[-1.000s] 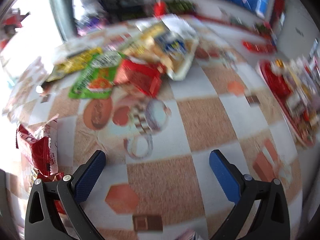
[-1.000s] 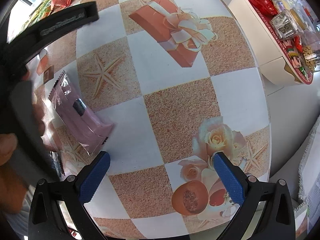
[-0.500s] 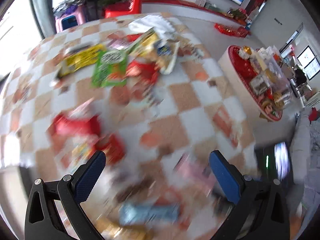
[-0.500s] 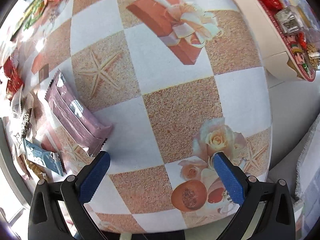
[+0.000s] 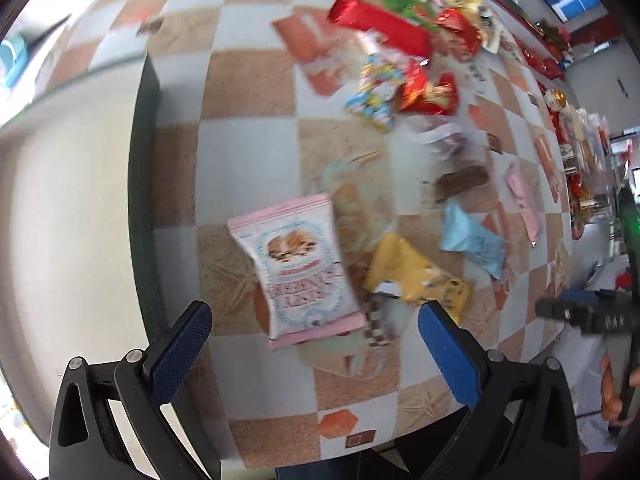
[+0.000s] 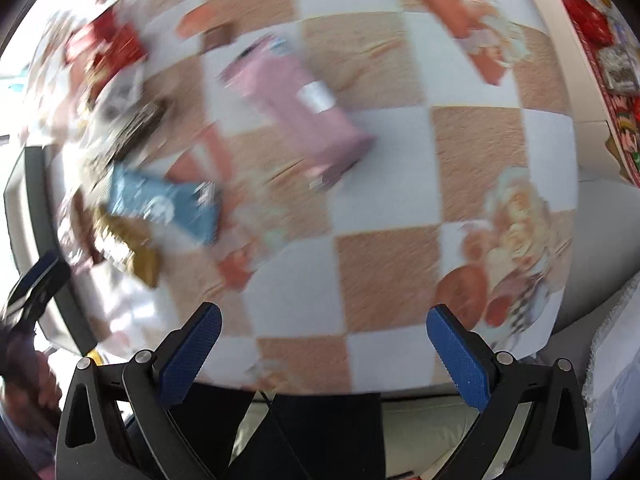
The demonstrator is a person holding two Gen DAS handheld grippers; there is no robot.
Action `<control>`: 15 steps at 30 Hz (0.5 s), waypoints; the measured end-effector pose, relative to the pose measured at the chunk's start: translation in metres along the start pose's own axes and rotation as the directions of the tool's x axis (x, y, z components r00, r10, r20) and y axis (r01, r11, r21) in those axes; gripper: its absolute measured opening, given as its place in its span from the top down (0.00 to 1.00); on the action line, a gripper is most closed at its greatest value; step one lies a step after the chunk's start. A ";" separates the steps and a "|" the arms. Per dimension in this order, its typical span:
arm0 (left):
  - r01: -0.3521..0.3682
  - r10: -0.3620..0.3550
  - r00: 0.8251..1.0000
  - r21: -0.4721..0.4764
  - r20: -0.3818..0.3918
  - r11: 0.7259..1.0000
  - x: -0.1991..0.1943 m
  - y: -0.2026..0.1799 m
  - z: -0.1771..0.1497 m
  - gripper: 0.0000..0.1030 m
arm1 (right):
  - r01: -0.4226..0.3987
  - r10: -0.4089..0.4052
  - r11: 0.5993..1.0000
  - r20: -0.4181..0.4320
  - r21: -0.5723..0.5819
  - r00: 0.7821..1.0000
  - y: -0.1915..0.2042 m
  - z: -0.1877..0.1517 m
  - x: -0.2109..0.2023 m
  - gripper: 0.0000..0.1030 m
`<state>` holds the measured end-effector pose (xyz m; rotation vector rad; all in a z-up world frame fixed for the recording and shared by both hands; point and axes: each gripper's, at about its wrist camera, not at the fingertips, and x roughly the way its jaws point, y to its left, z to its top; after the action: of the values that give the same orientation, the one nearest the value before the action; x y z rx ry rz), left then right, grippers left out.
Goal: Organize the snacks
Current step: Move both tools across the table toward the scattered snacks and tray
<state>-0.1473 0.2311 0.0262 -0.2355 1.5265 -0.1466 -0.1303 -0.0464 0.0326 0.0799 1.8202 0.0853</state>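
Observation:
My left gripper (image 5: 314, 338) is open and empty above the table's near left end. A pink and white cookie packet (image 5: 298, 264) lies just ahead of its fingers, with a yellow packet (image 5: 412, 276), a light blue packet (image 5: 472, 240) and a brown bar (image 5: 460, 184) to the right. Red, green and yellow packets (image 5: 384, 24) lie farther off. My right gripper (image 6: 320, 346) is open and empty over the table's near edge. A long pink packet (image 6: 300, 116) and a blue packet (image 6: 164, 204) lie ahead, blurred.
The checkered tablecloth (image 5: 256, 80) covers the table; a dark edge (image 5: 140, 200) runs along its left side. A low round table with a red tray of sweets (image 6: 600, 40) stands to the right. The other gripper (image 5: 580, 312) shows at the right of the left wrist view.
Both views have swung fast and blur. The left gripper has pulled back to the near left end of the table. The right gripper has drawn back and turned left toward the snack pile.

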 end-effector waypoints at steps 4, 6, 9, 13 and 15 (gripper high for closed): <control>-0.043 0.043 0.998 0.017 -0.035 0.999 0.009 0.010 -0.005 0.00 | 0.029 -0.026 0.996 0.031 -0.084 0.999 0.036 -0.008 -0.003 0.00; -0.088 0.089 0.996 0.033 -0.025 0.996 0.007 0.017 -0.008 0.00 | 0.036 -0.030 0.993 0.052 -0.115 0.998 0.049 -0.011 -0.010 0.00; -0.068 0.069 0.996 0.016 -0.052 0.998 -0.001 0.030 -0.009 0.00 | 0.032 -0.022 0.991 0.073 -0.129 0.997 0.055 0.000 -0.023 0.00; -0.011 0.015 0.999 0.094 -0.048 0.996 -0.029 0.020 -0.009 0.00 | 0.024 -0.016 0.993 0.073 -0.115 0.997 0.053 0.021 -0.039 0.00; 0.022 -0.014 0.999 0.147 -0.051 0.989 -0.045 0.007 -0.009 0.00 | 0.017 -0.011 0.995 0.061 -0.096 0.998 0.055 0.024 -0.041 0.00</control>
<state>-0.1588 0.2483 0.0678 -0.1287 1.5558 -0.2802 -0.0960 0.0047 0.0714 0.0013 1.7534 0.1586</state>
